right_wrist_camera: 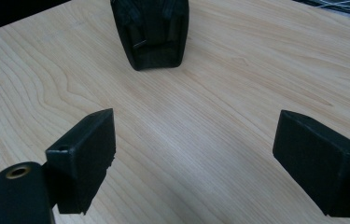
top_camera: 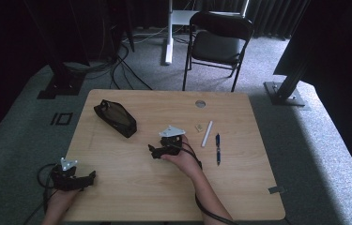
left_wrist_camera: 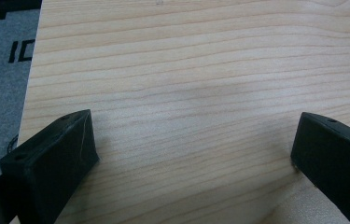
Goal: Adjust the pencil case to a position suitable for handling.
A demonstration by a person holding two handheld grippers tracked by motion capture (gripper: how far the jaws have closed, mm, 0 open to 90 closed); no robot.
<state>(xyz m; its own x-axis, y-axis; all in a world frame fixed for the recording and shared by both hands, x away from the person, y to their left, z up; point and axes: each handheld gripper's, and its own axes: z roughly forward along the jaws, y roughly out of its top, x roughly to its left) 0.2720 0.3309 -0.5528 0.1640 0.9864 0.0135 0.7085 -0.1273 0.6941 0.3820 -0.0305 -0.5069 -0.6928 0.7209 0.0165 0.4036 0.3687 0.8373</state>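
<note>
Mid-table, right gripper (top_camera: pixel 157 151) faces the black zippered pouch (top_camera: pixel 115 117), jaws spread, empty, pouch well ahead at back-left. Left gripper (top_camera: pixel 89 177) idles near front-left edge, jaws spread. Looks like approach step; next: advance, straddle pouch end, close.

Left gripper (left_wrist_camera: pixel 193 154) is hovering low over bare wooden table (left_wrist_camera: pixel 200 70) — jaws standing wide apart, nothing between them. Grey carpet (left_wrist_camera: pixel 2 88) with a black marking is showing past the table's edge — at frame left.
</note>
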